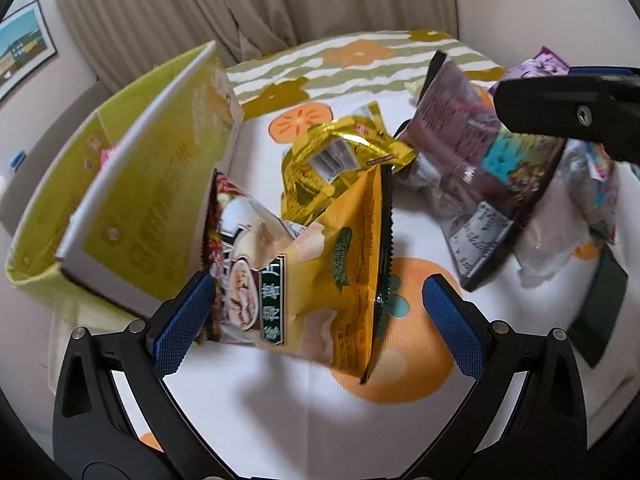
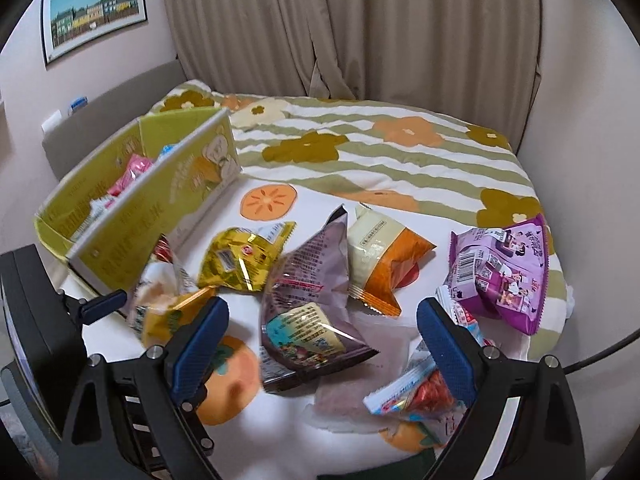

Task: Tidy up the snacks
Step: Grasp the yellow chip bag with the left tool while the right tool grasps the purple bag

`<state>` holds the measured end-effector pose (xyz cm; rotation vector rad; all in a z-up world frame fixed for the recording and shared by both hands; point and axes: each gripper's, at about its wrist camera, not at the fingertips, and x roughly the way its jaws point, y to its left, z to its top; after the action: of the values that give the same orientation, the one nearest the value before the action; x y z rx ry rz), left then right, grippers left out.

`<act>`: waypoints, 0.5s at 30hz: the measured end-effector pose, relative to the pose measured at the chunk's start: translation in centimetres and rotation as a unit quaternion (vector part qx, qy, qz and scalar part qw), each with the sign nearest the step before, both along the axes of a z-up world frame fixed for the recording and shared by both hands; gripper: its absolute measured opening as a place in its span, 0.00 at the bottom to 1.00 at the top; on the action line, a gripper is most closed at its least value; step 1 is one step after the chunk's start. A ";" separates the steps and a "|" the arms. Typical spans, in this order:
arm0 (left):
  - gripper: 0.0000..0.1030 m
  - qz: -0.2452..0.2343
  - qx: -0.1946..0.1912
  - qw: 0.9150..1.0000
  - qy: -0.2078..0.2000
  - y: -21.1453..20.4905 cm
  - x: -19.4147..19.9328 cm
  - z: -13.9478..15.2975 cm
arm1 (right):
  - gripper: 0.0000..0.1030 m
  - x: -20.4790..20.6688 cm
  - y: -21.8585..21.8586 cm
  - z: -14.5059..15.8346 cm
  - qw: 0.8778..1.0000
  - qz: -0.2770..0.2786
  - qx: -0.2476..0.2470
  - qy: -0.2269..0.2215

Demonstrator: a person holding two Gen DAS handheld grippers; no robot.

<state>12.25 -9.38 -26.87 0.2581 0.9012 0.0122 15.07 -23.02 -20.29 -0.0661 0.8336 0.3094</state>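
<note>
Right wrist view: green box [image 2: 132, 196] already holds a few packets; most snacks, including the purple-brown bag [image 2: 308, 300], lie loose on the bedspread [image 2: 400, 168]. Right gripper [image 2: 320, 332] and left gripper [image 1: 316, 312] both gape, empty, the latter over the yellow pouch [image 1: 340, 272].

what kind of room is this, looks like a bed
Probably a bedroom: the snacks lie on a flower-print quilt spread like a bed, with long beige curtains behind and a framed picture on the wall.
</note>
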 end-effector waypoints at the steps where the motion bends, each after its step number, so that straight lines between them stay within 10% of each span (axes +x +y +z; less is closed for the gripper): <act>1: 0.99 0.001 -0.001 1.000 0.003 0.1 0.2 -0.2 | 0.91 0.1 0.1 -0.2 1.000 0.002 -0.002 0.002; 15: 0.90 -0.002 0.039 0.999 0.019 0.6 1.4 -2.5 | 0.91 3.0 2.4 -2.8 0.996 0.070 -0.052 0.019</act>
<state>13.63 -8.81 -29.36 0.3330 0.9401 0.0387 18.08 -20.63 -23.12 -0.2180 0.8844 0.3996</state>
